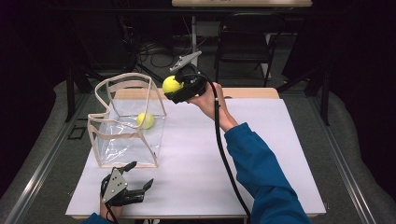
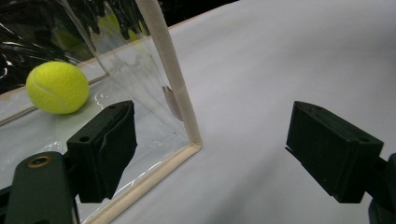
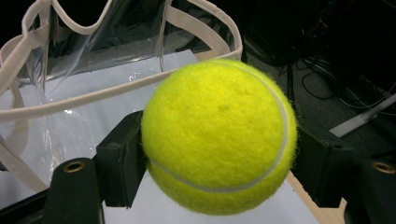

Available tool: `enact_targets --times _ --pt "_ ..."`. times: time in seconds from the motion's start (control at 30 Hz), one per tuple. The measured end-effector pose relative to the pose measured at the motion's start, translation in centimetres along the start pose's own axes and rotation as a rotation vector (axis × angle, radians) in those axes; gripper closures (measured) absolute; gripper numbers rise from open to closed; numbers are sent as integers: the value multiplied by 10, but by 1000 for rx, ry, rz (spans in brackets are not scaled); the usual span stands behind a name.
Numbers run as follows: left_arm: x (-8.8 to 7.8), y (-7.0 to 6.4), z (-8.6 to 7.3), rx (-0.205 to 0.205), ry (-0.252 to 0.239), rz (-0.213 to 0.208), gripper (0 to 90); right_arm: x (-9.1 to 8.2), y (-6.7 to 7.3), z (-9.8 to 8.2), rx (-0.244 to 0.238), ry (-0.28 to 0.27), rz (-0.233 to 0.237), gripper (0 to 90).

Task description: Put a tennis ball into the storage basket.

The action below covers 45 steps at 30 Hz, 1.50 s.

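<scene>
I read the job as loading tennis balls into the clear bag (image 1: 126, 123), and I judge it to be about halfway through. One ball (image 1: 145, 120) already lies on the bag's floor; through the left claw's view it sits at about ten o'clock behind the clear wall (image 2: 57, 87). The second ball (image 1: 171, 84) is in my right claw (image 1: 180, 88), raised off the white worktop (image 1: 261, 149) just past the bag's rim, at roughly two o'clock from the bag's middle. In the right claw's own view the two black jaws press on both flanks of that ball (image 3: 219, 135), so the grip looks firm, and the bag's cream-trimmed mouth (image 3: 116, 88) opens ahead at about eleven o'clock.

My left claw (image 1: 135, 182) rests low on the worktop at the near edge, at six o'clock from the bag, jaws spread wide with nothing between them. Its view looks along the bag's near corner seam (image 2: 168, 79), which stands between the jaws without touching either.

What I think is left: carry the held ball over the rim, lower it into the opening and let go. The bag is soft and its rim sags unevenly, so I would expect the left claw might be needed to steady a wall. I can see no further balls waiting on the worktop.
</scene>
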<state>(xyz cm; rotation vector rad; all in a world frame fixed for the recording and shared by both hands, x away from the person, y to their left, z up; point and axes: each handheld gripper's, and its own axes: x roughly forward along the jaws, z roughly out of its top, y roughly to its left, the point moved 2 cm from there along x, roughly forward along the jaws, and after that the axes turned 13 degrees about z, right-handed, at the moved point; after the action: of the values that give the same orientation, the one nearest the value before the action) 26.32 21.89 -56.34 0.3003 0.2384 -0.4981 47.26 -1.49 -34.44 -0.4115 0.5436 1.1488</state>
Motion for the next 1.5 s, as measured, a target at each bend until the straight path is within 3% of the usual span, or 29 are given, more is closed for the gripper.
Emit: enact_targets --times 1.5 --pt "0 1 0 -5 -6 4 159 23 14 33 -43 1 1 265"
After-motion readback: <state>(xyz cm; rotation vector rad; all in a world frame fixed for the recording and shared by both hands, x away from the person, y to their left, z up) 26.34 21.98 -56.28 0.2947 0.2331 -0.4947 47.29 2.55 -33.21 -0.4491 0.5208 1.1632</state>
